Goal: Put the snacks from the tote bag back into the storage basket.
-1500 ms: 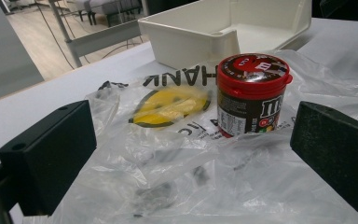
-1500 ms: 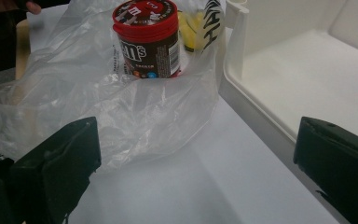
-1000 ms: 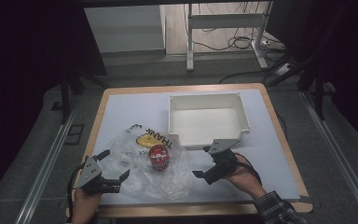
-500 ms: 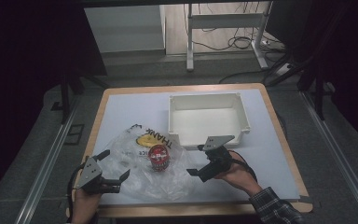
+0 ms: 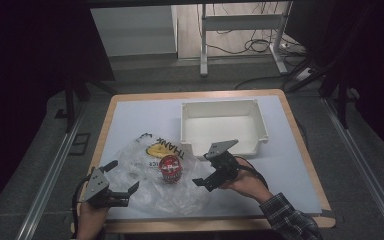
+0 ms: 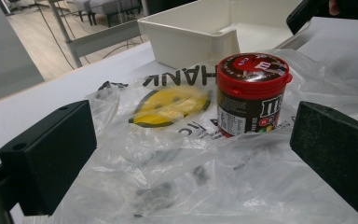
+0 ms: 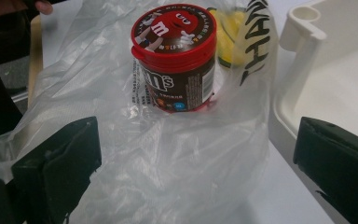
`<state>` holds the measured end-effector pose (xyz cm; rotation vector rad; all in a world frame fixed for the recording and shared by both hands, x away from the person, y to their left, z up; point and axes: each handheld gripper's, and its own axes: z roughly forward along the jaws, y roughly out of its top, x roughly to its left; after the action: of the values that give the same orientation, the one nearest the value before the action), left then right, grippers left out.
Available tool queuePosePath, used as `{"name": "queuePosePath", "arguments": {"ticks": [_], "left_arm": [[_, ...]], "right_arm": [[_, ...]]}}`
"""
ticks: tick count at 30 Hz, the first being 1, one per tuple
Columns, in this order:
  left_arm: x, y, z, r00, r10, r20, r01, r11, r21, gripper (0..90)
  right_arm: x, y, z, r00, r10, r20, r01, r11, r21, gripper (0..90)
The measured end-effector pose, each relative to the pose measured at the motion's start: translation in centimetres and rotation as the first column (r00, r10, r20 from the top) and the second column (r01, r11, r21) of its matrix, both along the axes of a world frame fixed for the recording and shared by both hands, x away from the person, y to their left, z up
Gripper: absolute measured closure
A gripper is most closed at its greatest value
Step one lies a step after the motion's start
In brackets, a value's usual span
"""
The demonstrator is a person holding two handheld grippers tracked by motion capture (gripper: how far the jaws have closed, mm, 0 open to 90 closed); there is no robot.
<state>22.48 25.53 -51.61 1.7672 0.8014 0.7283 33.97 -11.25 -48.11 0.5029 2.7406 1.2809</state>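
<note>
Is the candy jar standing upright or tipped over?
Upright. In both gripper views the jar stands on its base on the plastic bag, red lid on top and shut.

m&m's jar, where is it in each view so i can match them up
High view: the m&m's jar stands low and centre-left, on the clear plastic bag.
Left gripper view: the jar is right of centre, upper half.
Right gripper view: the jar is top centre.
Shared landmark: the white bin just beyond the jar.
</note>
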Motion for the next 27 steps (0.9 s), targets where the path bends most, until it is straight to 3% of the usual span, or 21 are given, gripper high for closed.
{"name": "queuePosePath", "arguments": {"ticks": [12,27], "left_arm": [[0.0,0.0,0.0,1.0,0.0,0.0,0.0,1.0,-0.004,0.2],[0.0,0.0,0.0,1.0,0.003,0.004,-0.002,0.9999,-0.01,0.2]], "right_arm": [[0.7,2.8,-0.6,0.9985,0.037,-0.042,-0.041,0.9928,-0.113,1.2],[1.5,5.7,-0.3,0.996,0.07,-0.055,-0.079,0.9811,-0.177,2.8]]}}
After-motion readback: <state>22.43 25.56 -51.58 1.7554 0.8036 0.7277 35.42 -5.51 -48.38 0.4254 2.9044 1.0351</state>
